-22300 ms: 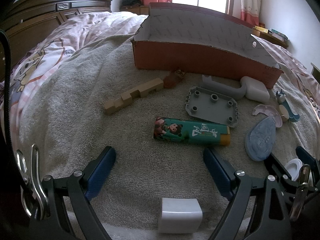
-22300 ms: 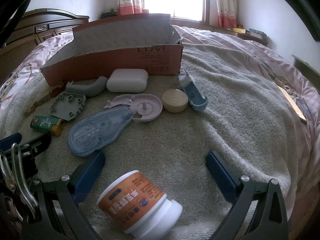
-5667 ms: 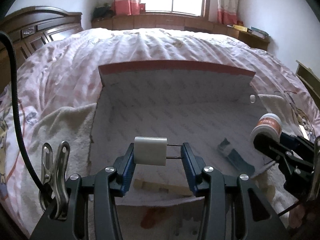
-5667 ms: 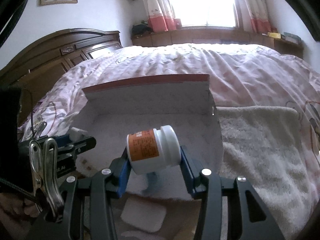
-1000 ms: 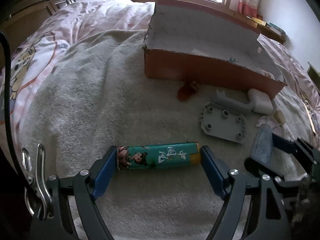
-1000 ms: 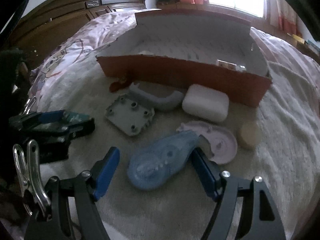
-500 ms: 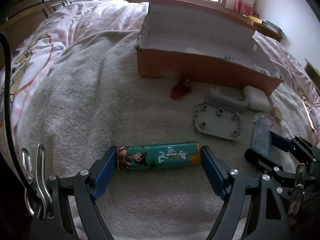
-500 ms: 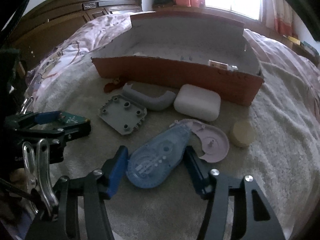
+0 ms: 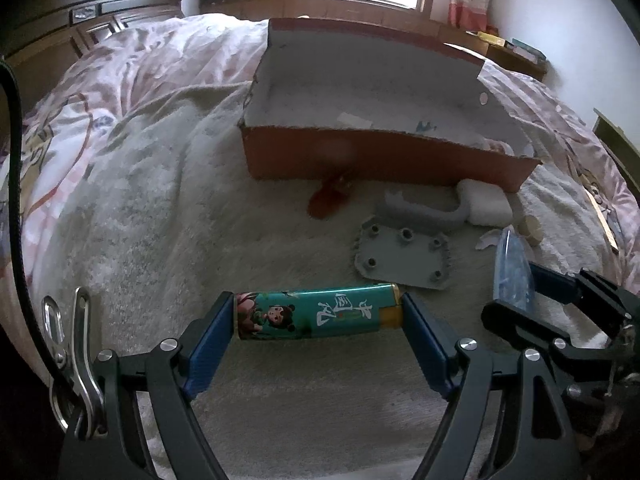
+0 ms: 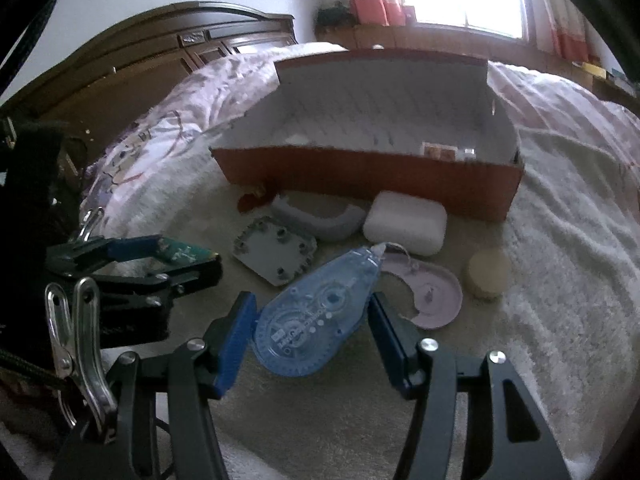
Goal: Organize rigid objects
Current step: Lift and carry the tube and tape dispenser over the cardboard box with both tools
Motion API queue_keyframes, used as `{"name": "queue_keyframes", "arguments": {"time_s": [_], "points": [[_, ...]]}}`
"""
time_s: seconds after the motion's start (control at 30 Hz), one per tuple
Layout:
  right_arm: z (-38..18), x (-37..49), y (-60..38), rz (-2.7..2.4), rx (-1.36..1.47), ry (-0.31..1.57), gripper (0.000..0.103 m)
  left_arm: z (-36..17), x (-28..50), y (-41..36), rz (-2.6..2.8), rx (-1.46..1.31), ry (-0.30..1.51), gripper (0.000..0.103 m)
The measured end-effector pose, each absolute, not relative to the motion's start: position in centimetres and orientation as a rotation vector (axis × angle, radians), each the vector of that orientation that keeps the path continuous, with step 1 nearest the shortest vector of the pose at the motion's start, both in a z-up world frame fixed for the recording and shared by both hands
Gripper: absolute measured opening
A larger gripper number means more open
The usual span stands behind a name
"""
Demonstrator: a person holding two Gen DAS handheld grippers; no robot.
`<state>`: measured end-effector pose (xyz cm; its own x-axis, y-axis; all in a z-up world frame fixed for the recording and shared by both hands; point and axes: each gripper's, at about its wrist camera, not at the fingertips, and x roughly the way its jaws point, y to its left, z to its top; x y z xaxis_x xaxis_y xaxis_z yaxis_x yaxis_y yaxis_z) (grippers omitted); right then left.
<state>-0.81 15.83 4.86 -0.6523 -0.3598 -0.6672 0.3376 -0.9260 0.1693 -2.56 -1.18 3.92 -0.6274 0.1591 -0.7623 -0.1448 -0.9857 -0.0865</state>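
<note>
Left wrist view. The left gripper (image 9: 318, 316) is clamped end to end on a green tin (image 9: 316, 315) printed with a cartoon girl, its yellow end against the right-hand finger; the tin lies crosswise between the blue pads (image 9: 210, 340), lifted just above the towel (image 9: 160, 220). Ahead on the towel: a grey plate (image 9: 402, 258) with round studs, a grey curved handle (image 9: 424, 208) beyond it, a white case (image 9: 486, 202) touching the handle's right end, and a small red item (image 9: 328, 196), too blurred to name, against the front wall of the red box (image 9: 380, 156). The box stands open, with a pale lining and a few small pieces inside, hard to make out. At the right edge, the right gripper (image 9: 516, 284) shows side-on with the tape dispenser (image 9: 510, 268) between its fingers.

Right wrist view. The right gripper (image 10: 312, 320) is closed on a blue tape dispenser (image 10: 316, 312), both pads touching its flanks, its tip pointing up and to the right. Just beside the tip lies a pink broken disc (image 10: 434, 296); a round beige puck (image 10: 488, 272) sits near it. The grey plate (image 10: 276, 256), curved handle (image 10: 320, 218) and white case (image 10: 404, 222) lie between the dispenser and the red box (image 10: 368, 176). At the left, the left gripper (image 10: 160, 256) carries the green tin (image 10: 182, 254).
</note>
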Motion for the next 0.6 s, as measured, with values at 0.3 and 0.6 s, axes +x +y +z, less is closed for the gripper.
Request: {"name": "queue_keyframes", "arguments": {"time_s": [0.3, 0.6], "points": [[6.0, -1.3, 16.7, -2.603, 1.004, -0.028, 0.061, 5.8, -3.6, -0.5, 2.704, -1.176, 0.006, 0.083], [7.5, -2.5, 18.7, -2.662, 0.972, -0.061, 0.061, 7.9, -5.1, -0.5, 2.73, -1.095, 0.012, 0.083]]}}
